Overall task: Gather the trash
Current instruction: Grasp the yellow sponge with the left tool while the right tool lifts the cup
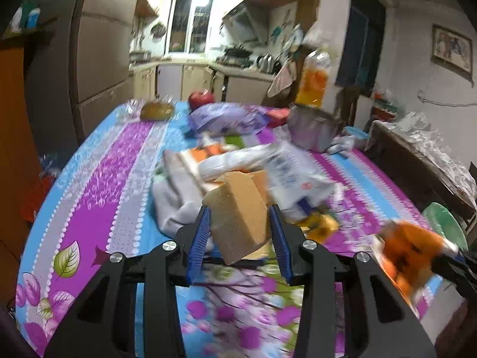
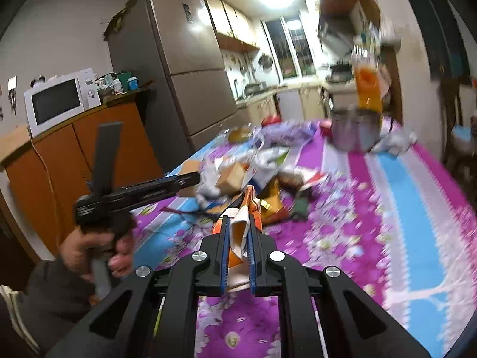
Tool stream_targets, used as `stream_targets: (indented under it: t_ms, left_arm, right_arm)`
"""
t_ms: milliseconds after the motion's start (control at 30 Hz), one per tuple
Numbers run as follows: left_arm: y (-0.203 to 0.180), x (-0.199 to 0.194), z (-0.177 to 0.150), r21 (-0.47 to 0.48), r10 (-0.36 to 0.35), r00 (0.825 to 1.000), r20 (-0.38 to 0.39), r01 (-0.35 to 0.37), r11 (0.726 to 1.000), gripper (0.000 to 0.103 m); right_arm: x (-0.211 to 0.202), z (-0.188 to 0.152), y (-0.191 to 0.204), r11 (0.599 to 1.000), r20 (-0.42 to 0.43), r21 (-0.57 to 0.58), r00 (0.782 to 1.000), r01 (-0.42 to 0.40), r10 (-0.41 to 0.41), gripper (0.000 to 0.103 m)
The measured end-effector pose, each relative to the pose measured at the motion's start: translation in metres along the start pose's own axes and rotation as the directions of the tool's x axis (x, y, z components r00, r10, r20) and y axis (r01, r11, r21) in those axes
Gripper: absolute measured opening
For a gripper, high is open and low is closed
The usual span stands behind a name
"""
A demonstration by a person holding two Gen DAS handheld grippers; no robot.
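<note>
Trash sits heaped mid-table (image 1: 98, 161); your left gripper (image 1: 240, 223) is clenched on a tan sponge block (image 1: 238, 217), your right gripper (image 2: 240, 232) on an orange-and-white wrapper (image 2: 238, 229). Lift both clear before swinging away (no bin in view). What the steel pot (image 1: 310, 129) holds can't be seen.

Table (image 1: 98, 179): the left strip of the cloth lies bare from the near edge to the far end, and the right side beyond the flowered band is bare too. Middle blocked by a heap of wrappers (image 1: 238, 164), with a purple bag (image 1: 223, 116), an apple (image 1: 200, 98) and a metal pot (image 1: 311, 129) standing behind it at the far end. An orange bottle (image 1: 314, 80) rises behind the pot; the cabinet (image 2: 98, 149) runs close along the table's left edge.
</note>
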State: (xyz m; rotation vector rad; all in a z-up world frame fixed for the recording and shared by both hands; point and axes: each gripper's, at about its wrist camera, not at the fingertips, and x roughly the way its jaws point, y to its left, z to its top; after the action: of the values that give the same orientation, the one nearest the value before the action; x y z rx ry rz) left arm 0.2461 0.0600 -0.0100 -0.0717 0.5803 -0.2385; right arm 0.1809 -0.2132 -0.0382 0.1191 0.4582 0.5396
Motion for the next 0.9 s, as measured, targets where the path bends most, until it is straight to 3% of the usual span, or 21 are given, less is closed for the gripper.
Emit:
stream_targets:
  t_ms: [200, 467, 900]
  left_arm:
    - [-0.050, -0.036, 0.012, 0.009, -0.058, 0.996, 0.068, 0.057, 0.998, 0.039]
    - [-0.122, -0.051, 0.016, 0.078, -0.143, 0.985, 0.096, 0.136, 0.988, 0.039]
    - [-0.202, -0.059, 0.013, 0.145, -0.241, 0.965, 0.102, 0.225, 0.964, 0.039]
  right_arm:
    - [-0.040, 0.012, 0.005, 0.973, 0.114, -0.130, 0.978, 0.190, -0.176, 0.011]
    - [-0.094, 0.022, -0.021, 0.909, 0.190, -0.130, 0.909, 0.397, -0.370, 0.011]
    - [-0.166, 0.037, -0.086, 0.833, 0.193, -0.022, 0.820, 0.553, -0.539, 0.011]
